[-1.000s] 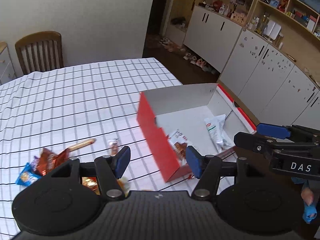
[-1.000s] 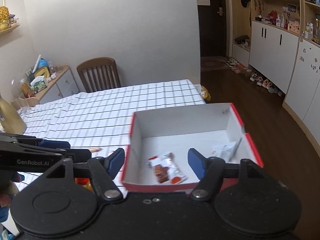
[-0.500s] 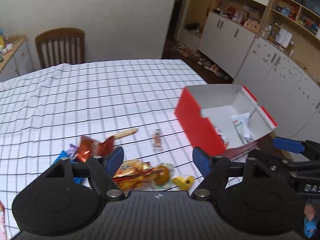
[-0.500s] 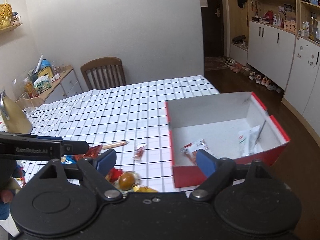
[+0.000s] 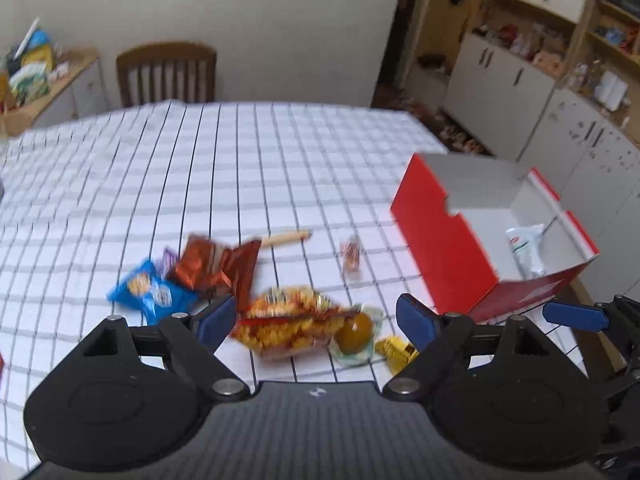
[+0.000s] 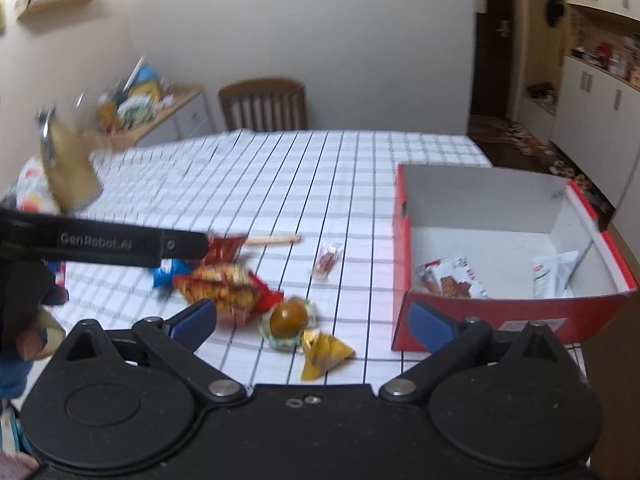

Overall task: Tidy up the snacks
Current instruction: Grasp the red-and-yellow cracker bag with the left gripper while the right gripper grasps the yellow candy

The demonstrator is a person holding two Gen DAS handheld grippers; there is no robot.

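A red box [image 5: 440,240] with a white inside stands at the table's right edge, holding a white packet [image 5: 526,246] and a printed packet [image 6: 452,280]. Loose snacks lie left of it: a blue packet [image 5: 148,290], a brown foil packet [image 5: 216,266], an orange packet [image 5: 292,320], a round brown snack [image 6: 289,316], a yellow wrapped candy [image 6: 324,354], a stick [image 5: 286,237] and a small sachet [image 6: 328,260]. My left gripper [image 5: 314,316] hovers over the orange packet, jaws opening, gripping nothing. My right gripper [image 6: 313,319] hangs above the round snack, jaws opening, also empty.
A checked cloth covers the table [image 5: 240,160]. A wooden chair [image 5: 166,74] stands at its far side, with a cluttered sideboard [image 5: 40,76] to the left. White cabinets [image 5: 500,88] line the right wall. A person's hand [image 6: 24,320] holds the left gripper.
Both views have swung left from the box to the snack pile and come lower. The box now sits at the right. Both pairs of jaws stand wider.
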